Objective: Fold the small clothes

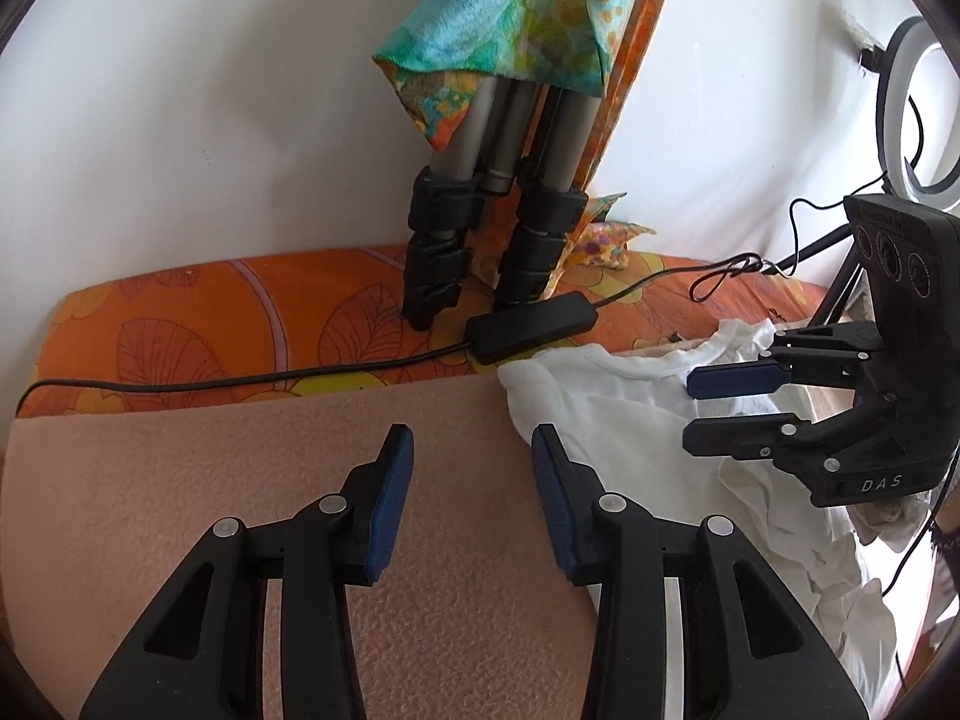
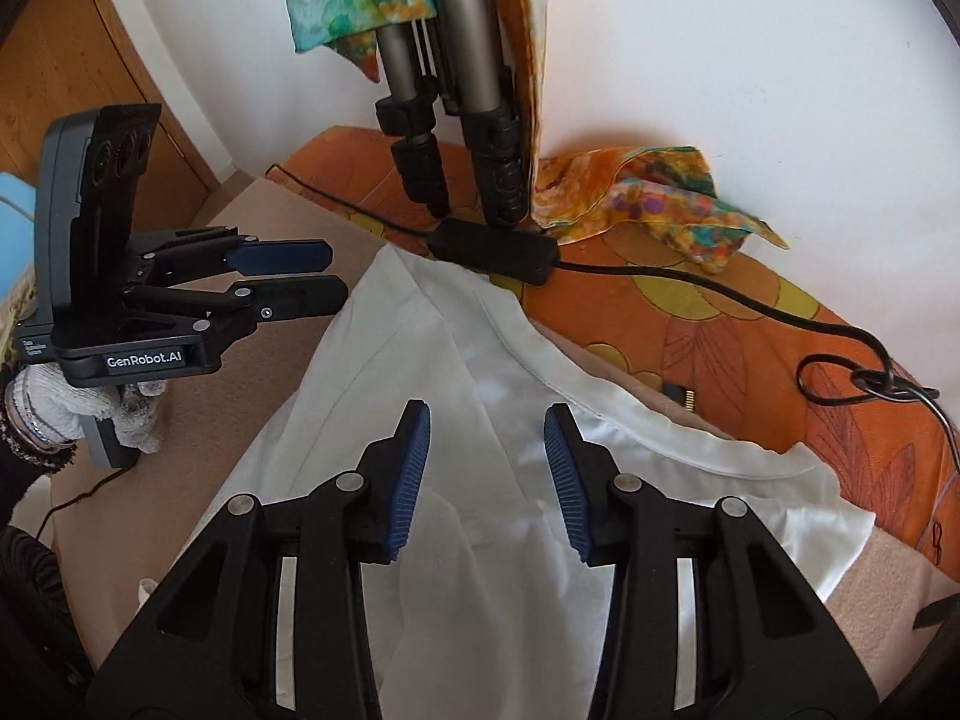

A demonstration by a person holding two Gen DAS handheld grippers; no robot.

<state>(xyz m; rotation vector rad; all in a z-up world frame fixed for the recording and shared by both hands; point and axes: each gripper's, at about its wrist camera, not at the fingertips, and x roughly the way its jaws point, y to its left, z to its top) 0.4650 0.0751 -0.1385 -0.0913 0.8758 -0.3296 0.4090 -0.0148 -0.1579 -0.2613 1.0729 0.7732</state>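
While the left tongs point(image 1: 473, 450) hang part open over the bare peach blanket point(image 1: 240, 480), nothing sits between their blue pads point(image 1: 393, 480) and they touch no cloth. In the left wrist view the white shirt point(image 1: 600, 396) lies at 3 o'clock of them, its edge just beside the right-hand pad.

Seen from the right wrist, the right tongs point(image 2: 487, 450) are also part open, poised above the shirt's middle; the cloth shows in the gap, but the pads do not press on it, and whether the tips touch it I cannot tell. From there the left tongs are at 9 o'clock, held by a gloved hand point(image 2: 129, 408).

A tripod point(image 1: 480, 240) stands at 12 o'clock, with a black adapter point(image 1: 534, 327) and its cable at its feet.
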